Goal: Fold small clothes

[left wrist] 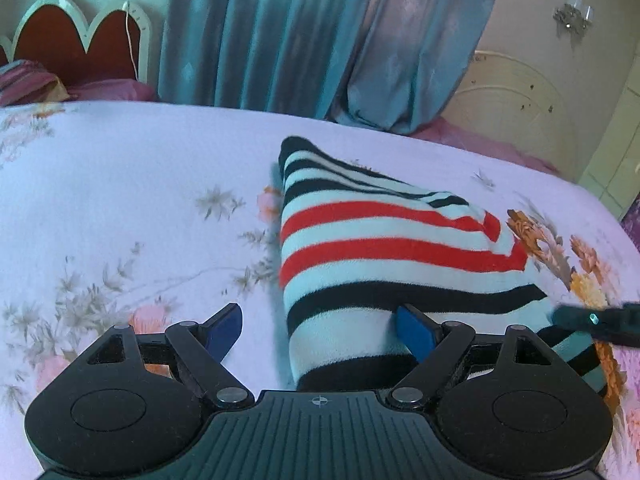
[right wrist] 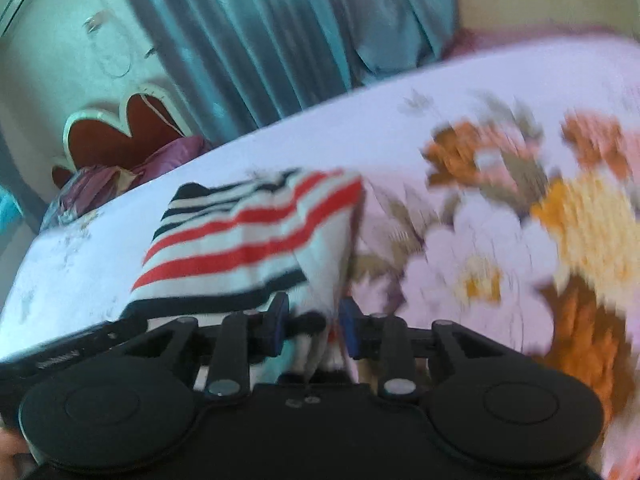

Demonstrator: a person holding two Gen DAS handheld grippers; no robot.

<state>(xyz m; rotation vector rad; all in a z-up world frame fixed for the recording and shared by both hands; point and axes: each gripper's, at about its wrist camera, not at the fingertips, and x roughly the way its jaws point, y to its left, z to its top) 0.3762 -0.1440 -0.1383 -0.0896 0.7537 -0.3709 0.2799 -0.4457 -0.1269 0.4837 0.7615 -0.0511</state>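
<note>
A striped garment (left wrist: 384,256) lies bunched on a floral bedsheet (left wrist: 120,184). The left gripper (left wrist: 320,332) stands wide open over its near edge, while the right gripper (right wrist: 312,328) pinches a fold of the fabric. Teal curtains (left wrist: 280,32) hang behind.

Bedspread (left wrist: 120,200) bare left of striped garment (left wrist: 380,248).

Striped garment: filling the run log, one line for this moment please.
striped garment partly folded on floral blanket | left gripper open | right gripper straddling garment edge
</note>
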